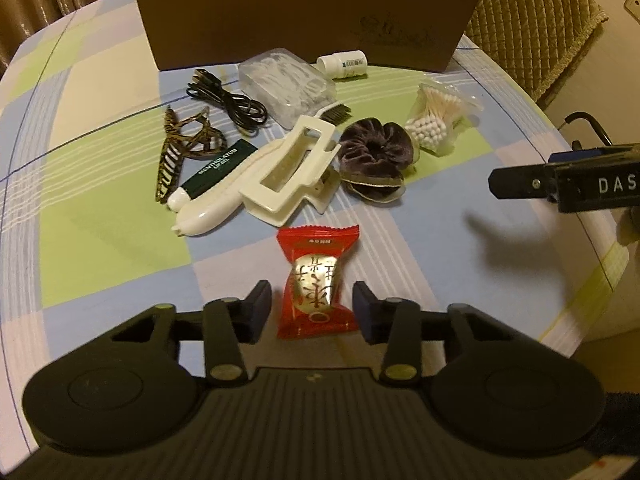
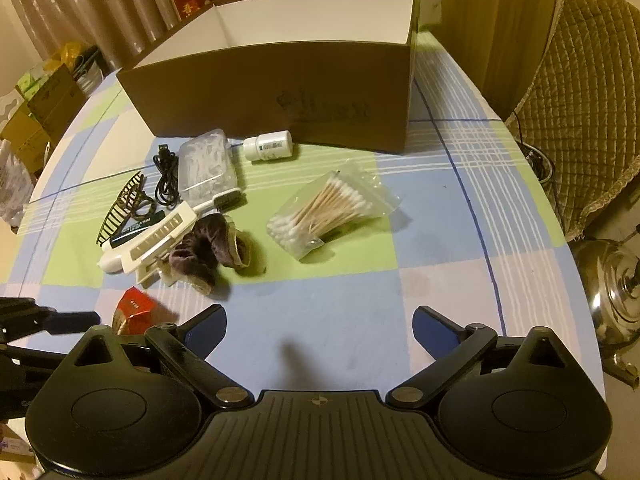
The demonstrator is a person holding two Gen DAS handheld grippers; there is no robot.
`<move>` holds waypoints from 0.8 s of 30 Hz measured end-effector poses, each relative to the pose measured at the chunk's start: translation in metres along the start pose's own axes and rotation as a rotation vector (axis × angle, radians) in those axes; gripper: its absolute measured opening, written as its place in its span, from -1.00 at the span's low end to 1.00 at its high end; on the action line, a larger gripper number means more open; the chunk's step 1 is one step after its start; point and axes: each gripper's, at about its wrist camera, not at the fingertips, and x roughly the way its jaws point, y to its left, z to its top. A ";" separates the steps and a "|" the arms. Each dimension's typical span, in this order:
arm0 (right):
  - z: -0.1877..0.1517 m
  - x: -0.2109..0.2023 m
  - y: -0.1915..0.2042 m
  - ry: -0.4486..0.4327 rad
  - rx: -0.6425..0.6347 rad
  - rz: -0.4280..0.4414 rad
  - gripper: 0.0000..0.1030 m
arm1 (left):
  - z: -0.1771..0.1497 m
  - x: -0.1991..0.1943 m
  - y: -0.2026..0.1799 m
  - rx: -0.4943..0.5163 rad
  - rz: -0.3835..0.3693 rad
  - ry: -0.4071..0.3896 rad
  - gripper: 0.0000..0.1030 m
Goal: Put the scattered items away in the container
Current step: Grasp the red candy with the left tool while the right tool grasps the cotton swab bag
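A brown cardboard box [image 2: 280,92] with a white inside stands open at the back of the table; it also shows in the left wrist view [image 1: 304,20]. Scattered in front of it lie a red snack packet [image 1: 316,280], a white hair claw [image 1: 288,172], a purple scrunchie [image 1: 374,160], a bag of cotton swabs [image 2: 328,212], a white pill bottle [image 2: 269,145], a black cable [image 1: 228,100], a clear plastic case [image 1: 288,84], a tiger-stripe hair clip [image 1: 180,148] and a green lip-balm tube [image 1: 216,168]. My left gripper [image 1: 313,312] is open with its jaws on either side of the red packet [image 2: 134,314]. My right gripper [image 2: 320,332] is open and empty above the tablecloth.
The table has a checked blue, green and white cloth [image 2: 440,208]. A quilted chair [image 2: 580,100] stands at the right and a metal kettle [image 2: 612,292] sits below the table's right edge. Cardboard boxes [image 2: 44,108] are stacked on the floor at the left.
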 end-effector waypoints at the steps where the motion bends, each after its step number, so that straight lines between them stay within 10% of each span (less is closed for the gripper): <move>1: 0.001 0.001 -0.001 0.001 -0.001 0.002 0.90 | 0.000 0.001 0.000 -0.001 -0.001 0.001 -0.28; 24: 0.031 0.036 -0.001 0.006 0.069 0.040 0.75 | -0.007 -0.014 0.054 -0.119 0.125 -0.032 -0.61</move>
